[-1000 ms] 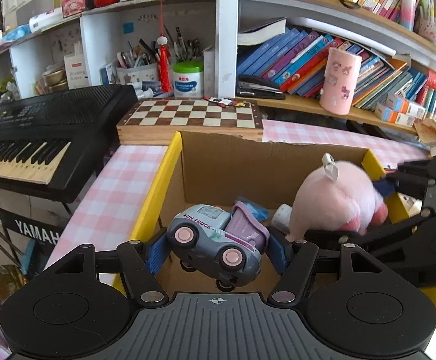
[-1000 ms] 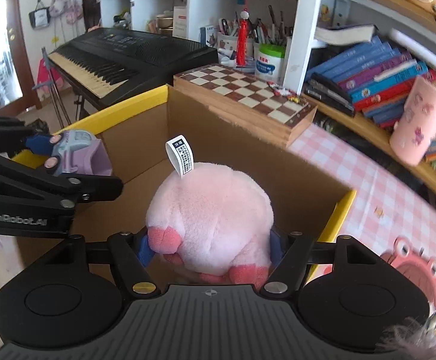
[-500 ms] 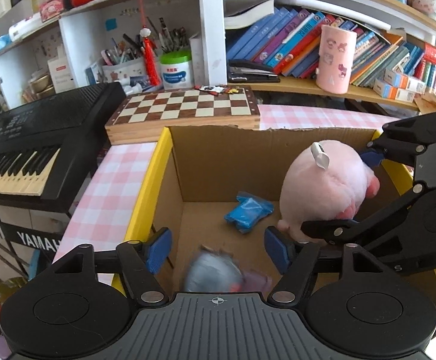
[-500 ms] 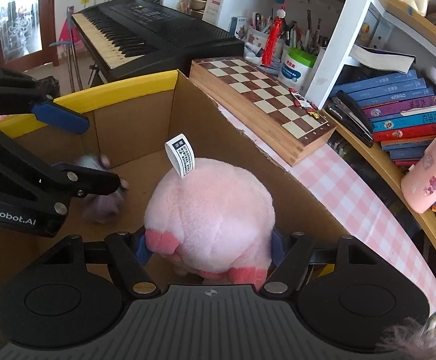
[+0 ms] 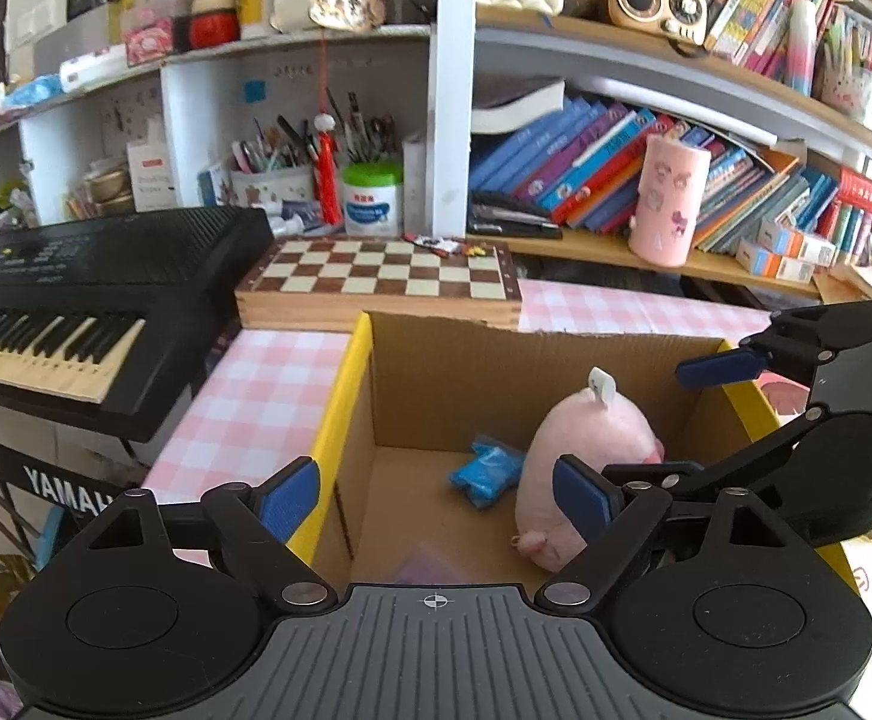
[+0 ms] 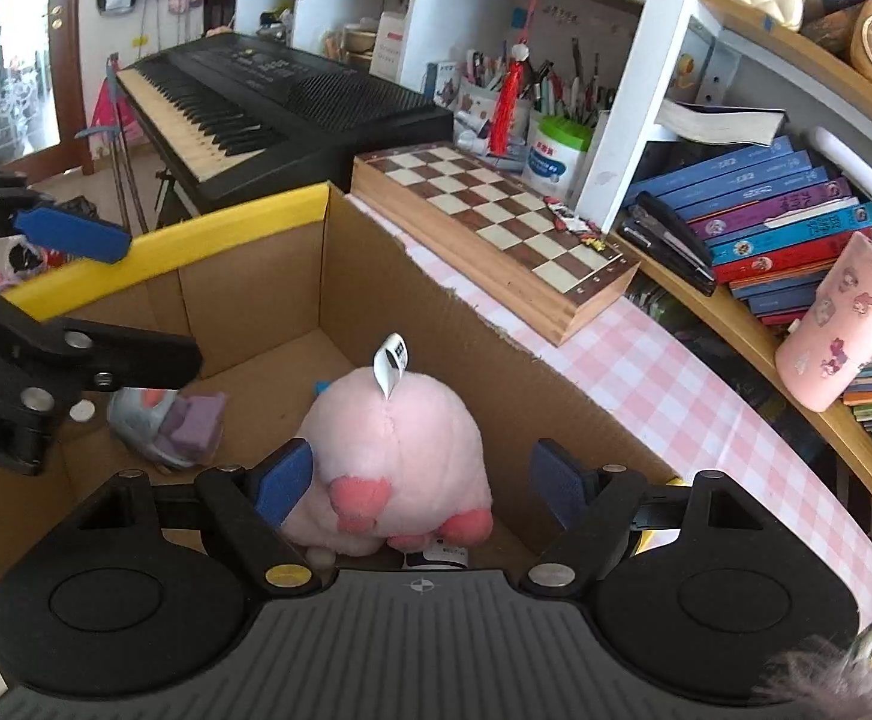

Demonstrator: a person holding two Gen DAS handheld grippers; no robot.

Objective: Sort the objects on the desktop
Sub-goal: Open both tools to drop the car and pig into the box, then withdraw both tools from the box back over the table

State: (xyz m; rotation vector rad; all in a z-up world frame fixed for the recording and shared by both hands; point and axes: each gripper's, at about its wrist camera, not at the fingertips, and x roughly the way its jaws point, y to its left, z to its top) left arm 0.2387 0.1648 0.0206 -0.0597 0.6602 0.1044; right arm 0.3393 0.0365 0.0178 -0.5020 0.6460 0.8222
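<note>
In cardboard box point(image 6: 376, 300): plush + truck both down, drop-off step looks done.
Pink plush pig point(image 6: 394, 456) sits on box floor btwn right gripper point(image 6: 424, 474) pads, jaws apart, not touching; toy truck point(image 6: 166, 420) lies nr left wall, tipped; left gripper point(image 5: 436, 498) spread wide, empty, above box; blue packet point(image 5: 487, 471) beside pig.

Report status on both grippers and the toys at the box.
Left gripper open, empty. Right gripper open, jaws astride the pink plush, not gripping. Plush and toy truck both inside the cardboard box. Nothing in the way.
</note>
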